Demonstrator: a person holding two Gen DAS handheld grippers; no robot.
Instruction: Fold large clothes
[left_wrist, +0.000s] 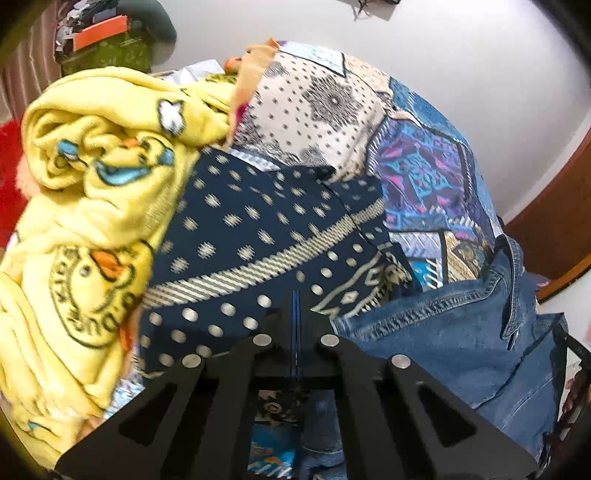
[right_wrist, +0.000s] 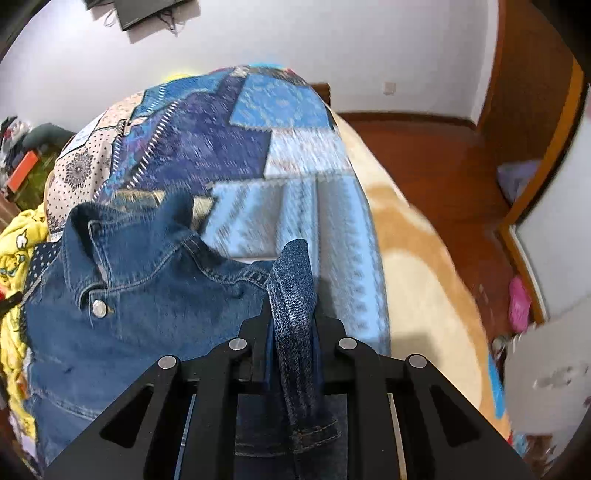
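Left wrist view: the left gripper (left_wrist: 295, 314) sits low centre, jaws pressed together; whether cloth is caught between them I cannot tell. The denim jacket (left_wrist: 461, 339) lies at lower right on a patchwork bedspread (left_wrist: 417, 173), with a navy dotted garment (left_wrist: 258, 236) centre and a yellow blanket (left_wrist: 92, 177) at left.

Right wrist view: the right gripper (right_wrist: 291, 317) pinches a fold of the denim jacket (right_wrist: 122, 295), whose collar spreads to the left. This looks like the pick-up step; next, lift and spread it flat.
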